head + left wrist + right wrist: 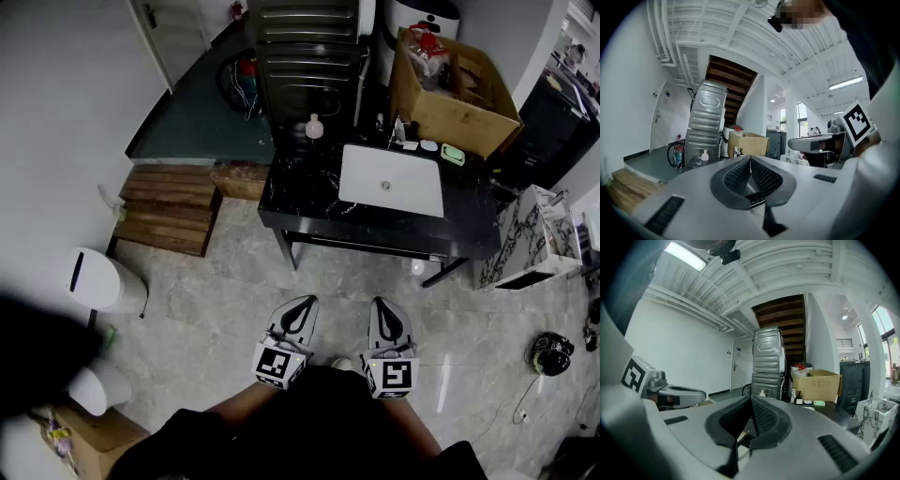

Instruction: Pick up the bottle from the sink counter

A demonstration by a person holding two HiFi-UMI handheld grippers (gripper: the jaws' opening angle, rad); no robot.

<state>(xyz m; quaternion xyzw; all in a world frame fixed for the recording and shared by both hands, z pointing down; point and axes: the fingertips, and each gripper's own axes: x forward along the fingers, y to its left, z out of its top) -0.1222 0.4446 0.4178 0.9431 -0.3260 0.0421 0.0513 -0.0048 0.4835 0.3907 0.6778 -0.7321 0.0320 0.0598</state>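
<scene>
left hand-held gripper [302,302] clenched, empty | right hand-held gripper [386,305] clenched, empty | bottle [314,127] upright on sink counter [305,202] — well apart

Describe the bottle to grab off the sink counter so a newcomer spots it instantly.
Find the black marble sink counter with the white basin. At its back-left corner, before the stacked grey machines, stands a small pale bottle with a narrow top. It stands alone; the other small things cluster beyond the basin by the cardboard box.
</scene>
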